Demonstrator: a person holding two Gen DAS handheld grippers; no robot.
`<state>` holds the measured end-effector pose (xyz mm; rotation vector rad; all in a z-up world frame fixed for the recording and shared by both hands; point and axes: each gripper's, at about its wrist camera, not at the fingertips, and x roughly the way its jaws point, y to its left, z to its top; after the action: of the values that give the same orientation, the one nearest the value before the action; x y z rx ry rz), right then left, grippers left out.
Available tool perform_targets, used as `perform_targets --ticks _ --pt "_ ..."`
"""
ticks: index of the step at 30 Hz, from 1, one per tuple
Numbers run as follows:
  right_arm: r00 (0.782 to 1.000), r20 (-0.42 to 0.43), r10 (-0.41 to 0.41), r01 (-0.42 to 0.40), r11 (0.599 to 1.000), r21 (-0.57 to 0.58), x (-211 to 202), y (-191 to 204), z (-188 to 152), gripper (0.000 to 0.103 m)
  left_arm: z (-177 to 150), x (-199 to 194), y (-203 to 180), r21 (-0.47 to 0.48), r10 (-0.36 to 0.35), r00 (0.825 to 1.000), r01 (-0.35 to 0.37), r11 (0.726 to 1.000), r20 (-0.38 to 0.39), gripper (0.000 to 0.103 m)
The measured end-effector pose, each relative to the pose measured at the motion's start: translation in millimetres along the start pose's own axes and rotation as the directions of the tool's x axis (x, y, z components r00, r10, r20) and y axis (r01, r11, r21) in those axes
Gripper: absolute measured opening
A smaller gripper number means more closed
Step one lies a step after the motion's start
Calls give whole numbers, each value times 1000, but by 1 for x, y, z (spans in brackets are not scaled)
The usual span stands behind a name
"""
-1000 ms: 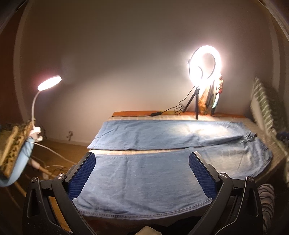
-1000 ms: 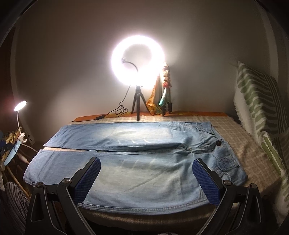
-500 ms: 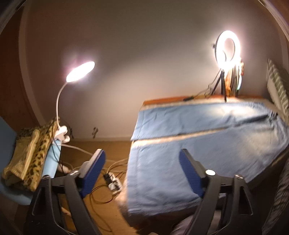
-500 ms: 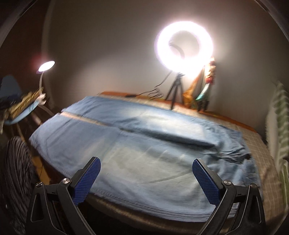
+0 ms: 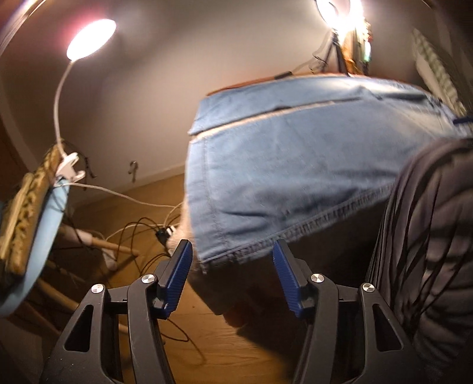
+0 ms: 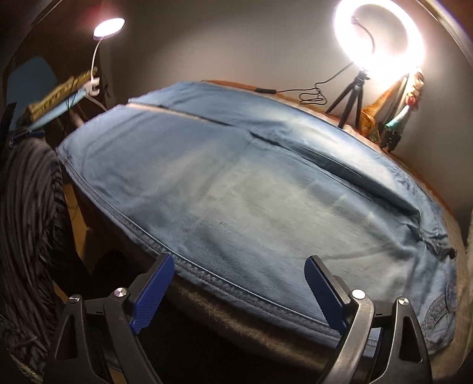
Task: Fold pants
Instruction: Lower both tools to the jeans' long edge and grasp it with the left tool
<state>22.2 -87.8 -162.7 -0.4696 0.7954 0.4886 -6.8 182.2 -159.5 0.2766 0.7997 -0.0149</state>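
Bed (image 6: 461, 236) carries pants (image 6: 251, 189) flat, long axis along its near edge; left gripper (image 5: 232, 273) nearest hem corner, right gripper (image 6: 239, 291) at side seam, both jaws wide open, empty.

- light blue denim pants (image 6: 251, 189), faded paler in the middle
- royal blue pads (image 5: 177, 271) on black gripper frames
- green-and-white striped pillow (image 5: 434, 65)
- leopard-ish tan and dark print cloth (image 5: 20, 212) over a pale blue chair (image 5: 38, 245)
- white lamp (image 6: 108, 25)
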Motion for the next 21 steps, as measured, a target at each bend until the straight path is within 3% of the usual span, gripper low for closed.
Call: perform_targets --ticks 5,9,14,18,21 --pt "999 -19 -45 43 995 -89 15 12 2 87 -10 8 -16 100 -14 999 10 995 40 56" --pt "997 -27 -71 67 990 -122 22 16 3 80 -12 17 -23 148 -27 999 21 989 44 56" --pt "995 -10 -103 100 983 -157 21 21 5 74 -16 32 -37 266 28 997 -45 963 68 56" --pt "993 -8 -114 111 979 -171 21 23 6 69 -15 46 -35 250 90 993 -106 962 76 56" --pt "993 -16 -113 109 980 -169 21 22 7 56 -13 45 -28 219 85 993 -102 970 87 38"
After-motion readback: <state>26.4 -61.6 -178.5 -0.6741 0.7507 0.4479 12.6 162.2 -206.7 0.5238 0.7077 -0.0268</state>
